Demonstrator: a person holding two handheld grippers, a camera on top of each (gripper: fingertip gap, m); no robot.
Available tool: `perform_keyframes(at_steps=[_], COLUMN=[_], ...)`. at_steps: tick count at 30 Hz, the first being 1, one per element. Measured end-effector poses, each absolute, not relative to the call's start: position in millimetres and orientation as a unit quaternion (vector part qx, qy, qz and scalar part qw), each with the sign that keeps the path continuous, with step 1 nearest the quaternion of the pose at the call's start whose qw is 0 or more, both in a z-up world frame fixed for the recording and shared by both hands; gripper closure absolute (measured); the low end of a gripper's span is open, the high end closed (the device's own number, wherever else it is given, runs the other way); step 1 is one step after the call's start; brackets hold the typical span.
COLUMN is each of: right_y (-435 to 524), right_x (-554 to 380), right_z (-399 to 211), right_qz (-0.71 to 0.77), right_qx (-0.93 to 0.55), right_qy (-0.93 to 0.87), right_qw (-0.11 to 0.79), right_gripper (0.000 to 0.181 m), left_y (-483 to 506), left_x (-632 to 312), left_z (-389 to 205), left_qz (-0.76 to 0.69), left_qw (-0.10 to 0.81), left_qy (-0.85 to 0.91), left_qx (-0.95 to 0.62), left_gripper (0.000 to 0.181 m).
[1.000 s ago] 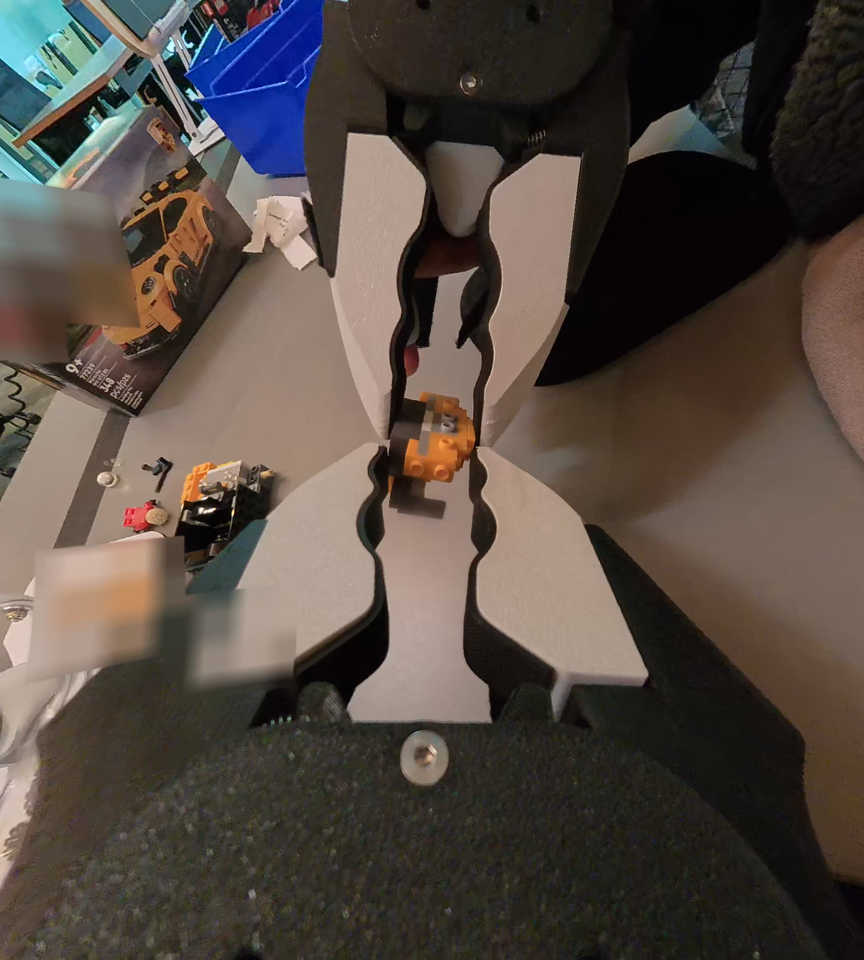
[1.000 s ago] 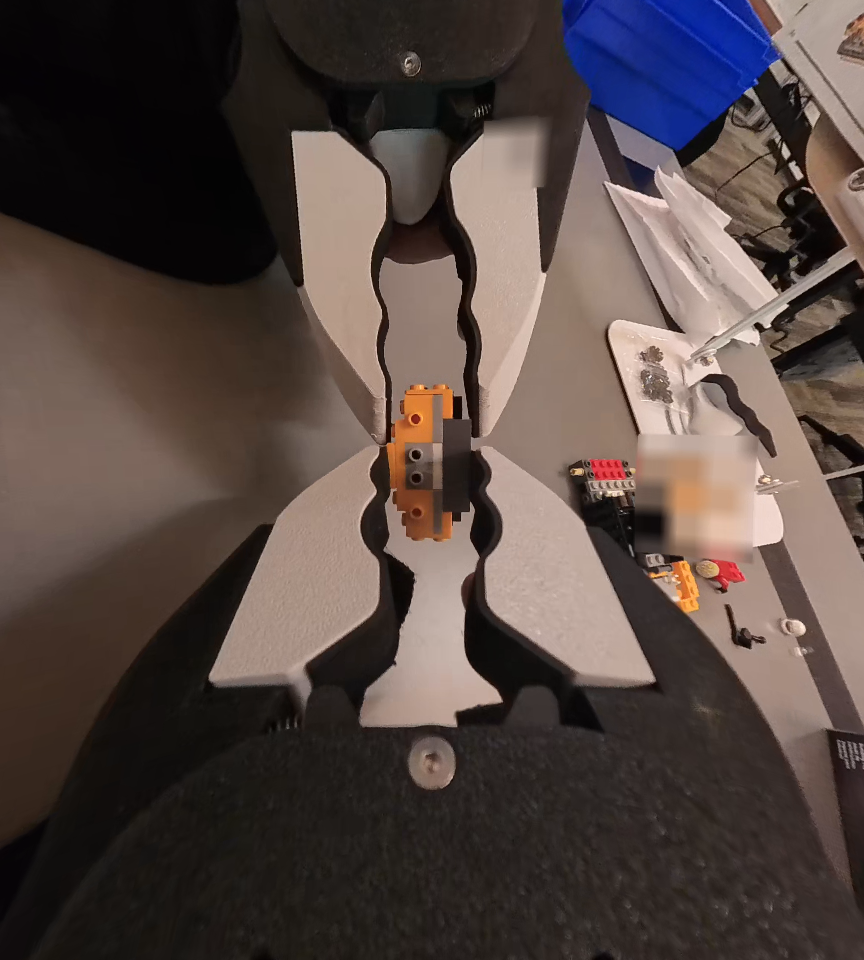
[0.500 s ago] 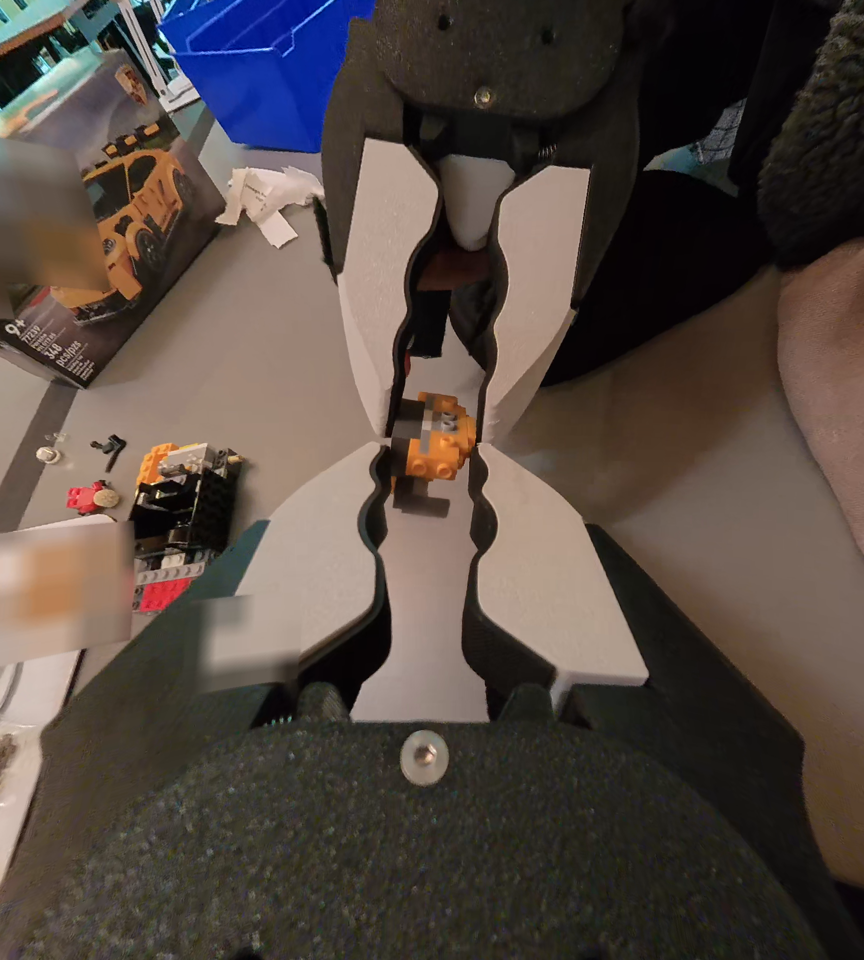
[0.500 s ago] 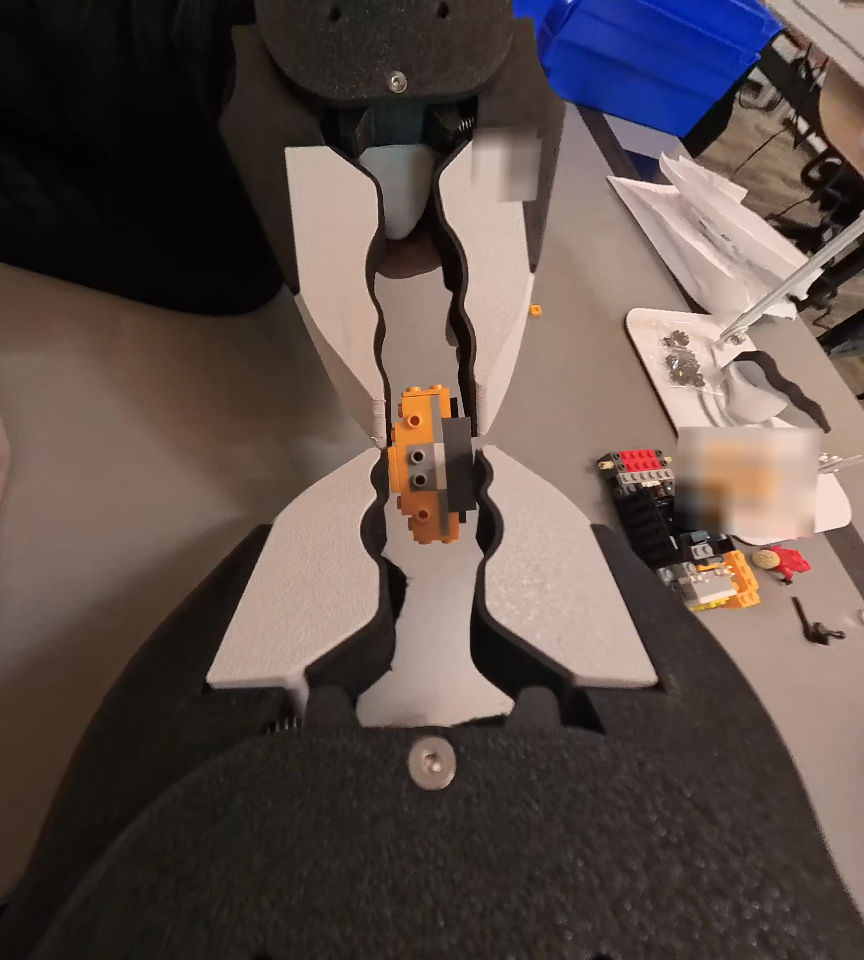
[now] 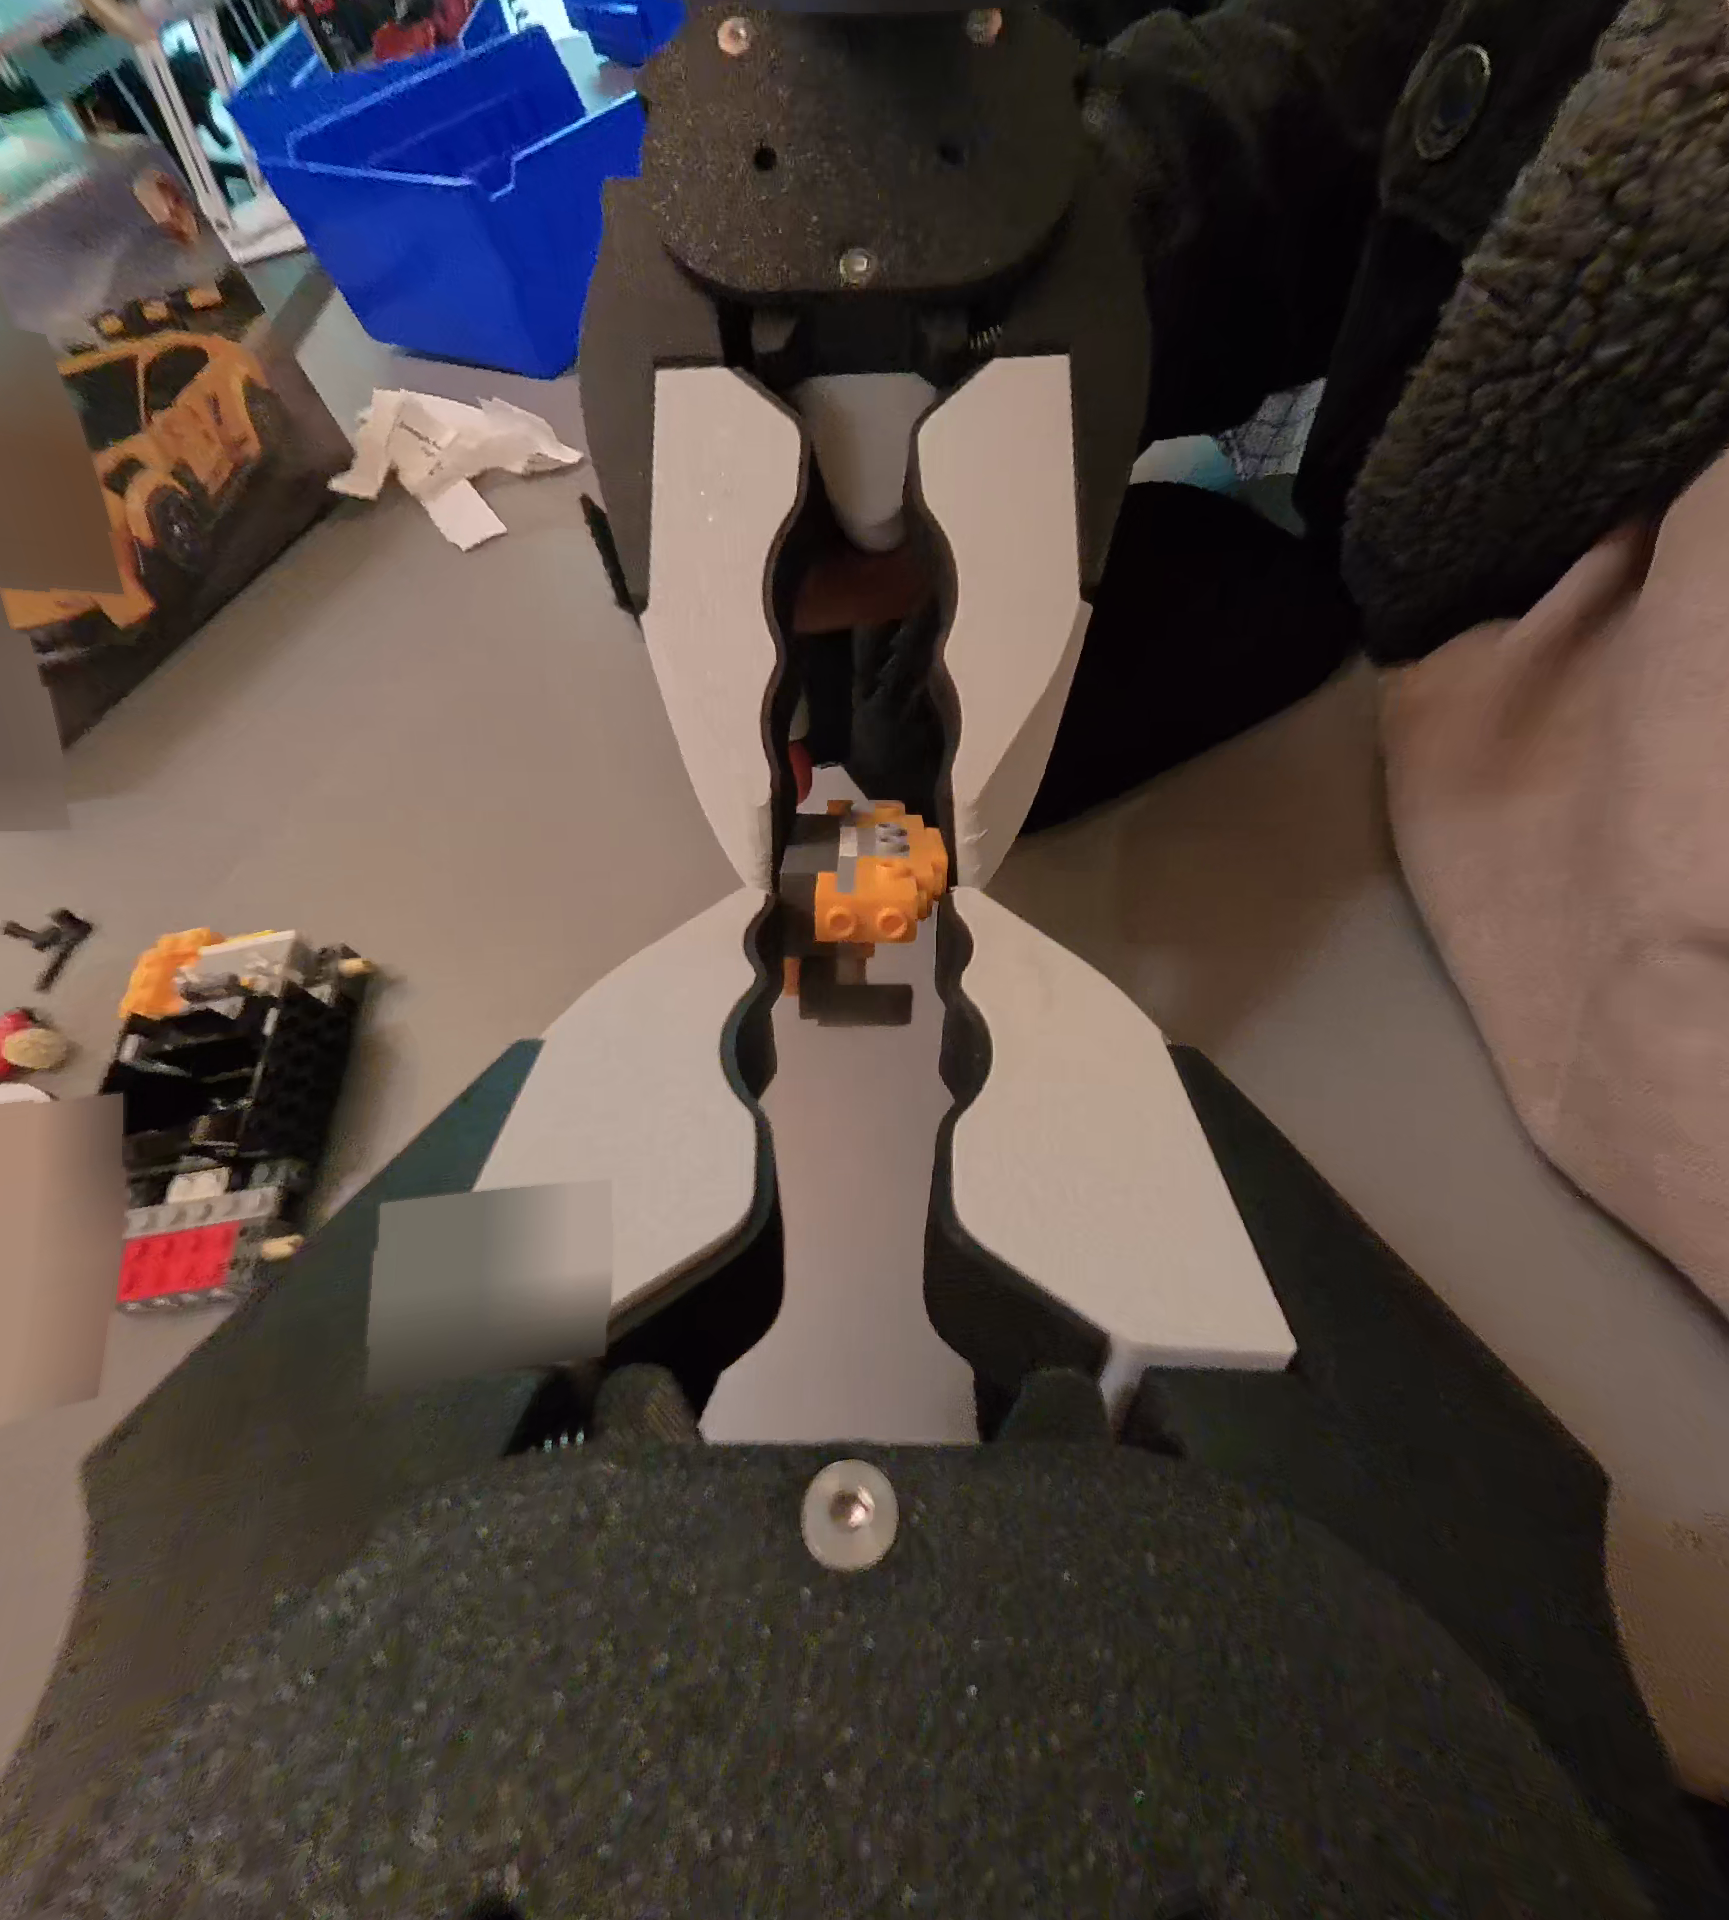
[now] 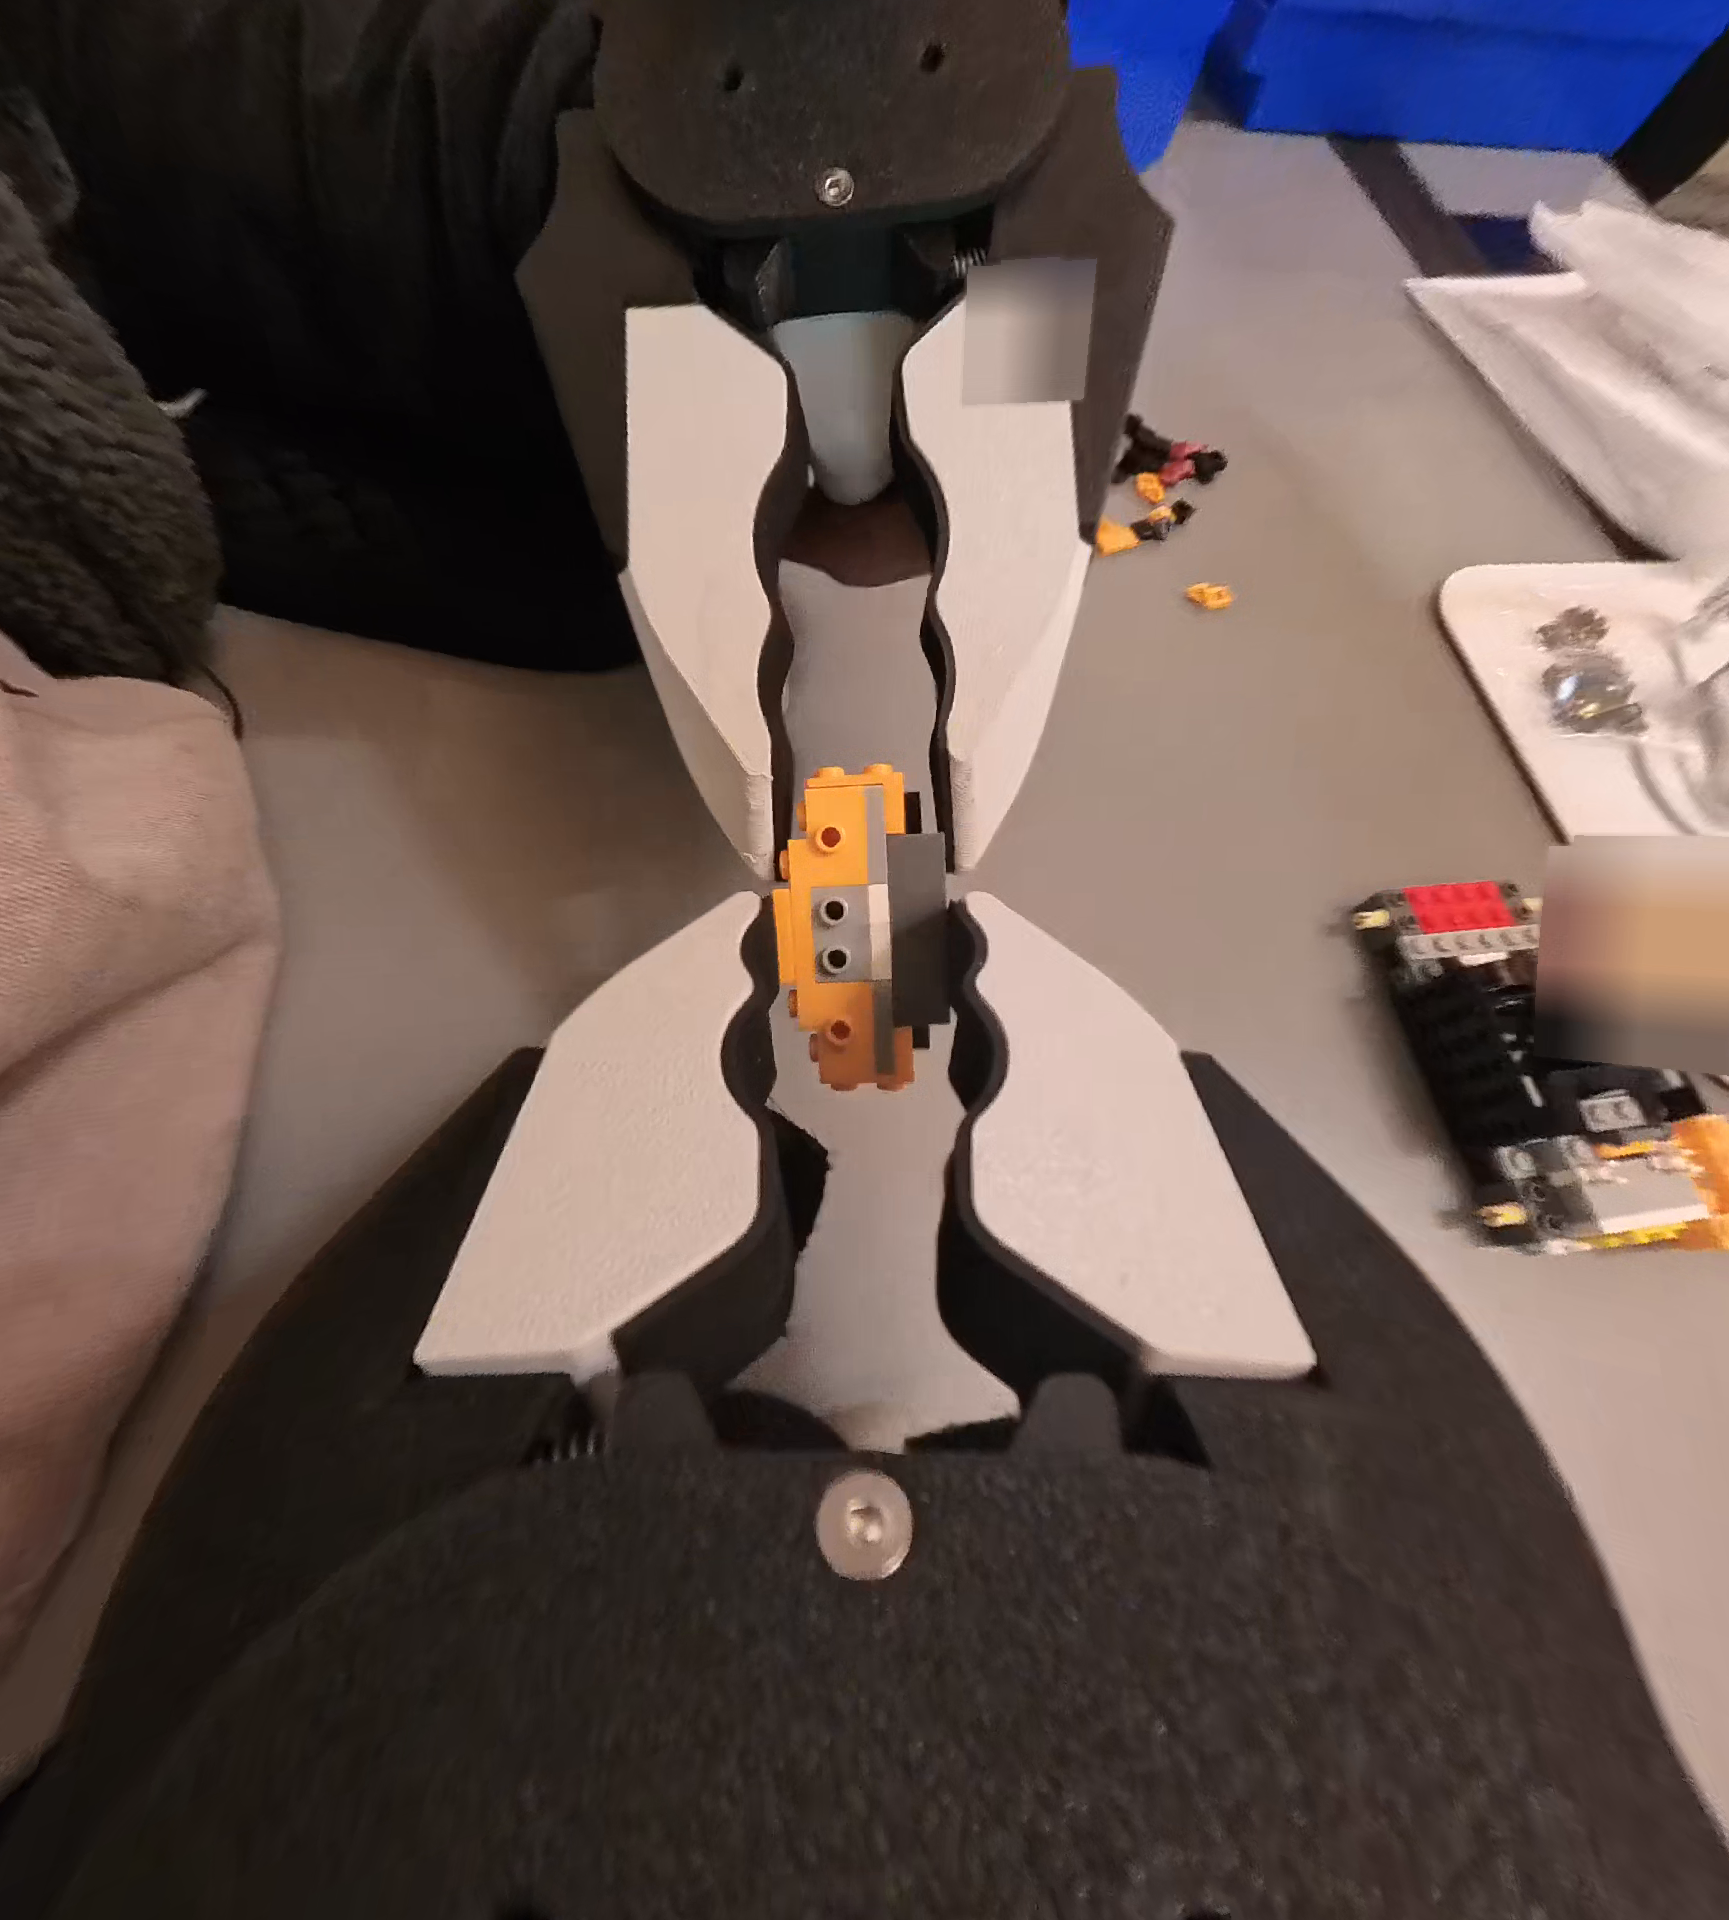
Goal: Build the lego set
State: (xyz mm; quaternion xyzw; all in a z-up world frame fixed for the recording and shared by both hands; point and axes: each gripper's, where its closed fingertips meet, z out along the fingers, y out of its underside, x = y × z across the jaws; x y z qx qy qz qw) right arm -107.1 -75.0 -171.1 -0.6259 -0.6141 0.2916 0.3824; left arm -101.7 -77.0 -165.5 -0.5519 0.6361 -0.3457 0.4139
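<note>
You had both sets of jaws closed tip to tip on one small orange, grey and black brick sub-assembly, held clear of the grey surface. Your left gripper pinched its near end and your right gripper pinched the opposite end, the two tools facing each other. Left of that sub-assembly, in the left wrist view, the black car chassis with its red bricks lay flat on the surface. Beyond the chassis stood the set's box, and behind that a blue bin.
</note>
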Motion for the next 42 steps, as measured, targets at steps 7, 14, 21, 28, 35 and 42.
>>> perform_keyframes(at_steps=[7, 14, 21, 28, 35, 42], right_y=[-49.5, -44.2, -41.9, -45.9, -45.4, -56.6], right_x=[-94.0, -94.9, -103.5, -99.6, -94.6, -97.0], right_z=[-144.7, -156.1, -141.4, -124.8, -129.0, -152.5], right_qz=[0.236, 0.120, 0.026, -0.039, 0.083, 0.384], right_qx=[-0.624, -0.591, -0.525, -0.449, -0.519, -0.670], right_qy=[-0.573, -0.592, -0.621, -0.613, -0.596, -0.561], right_qw=[0.477, 0.534, 0.581, 0.648, 0.607, 0.299], right_gripper=[0.133, 0.148, 0.164, 0.164, 0.164, 0.164], left_y=[-51.8, -44.6, -52.1, -56.5, -53.1, -54.8], left_x=[-104.1, -104.7, -103.1, -105.0, -107.1, -101.5], left_z=[-167.0, -161.3, -138.8, -125.9, -133.5, -151.2], left_qz=[-0.439, -0.557, -0.519, -0.398, -0.279, -0.250], left_qw=[0.351, 0.277, 0.367, 0.494, 0.554, 0.542], left_qy=[0.506, 0.387, 0.445, 0.538, 0.598, 0.626], left_qx=[-0.654, -0.681, -0.630, -0.556, -0.507, -0.502], left_gripper=[0.155, 0.155, 0.155, 0.145, 0.139, 0.133])
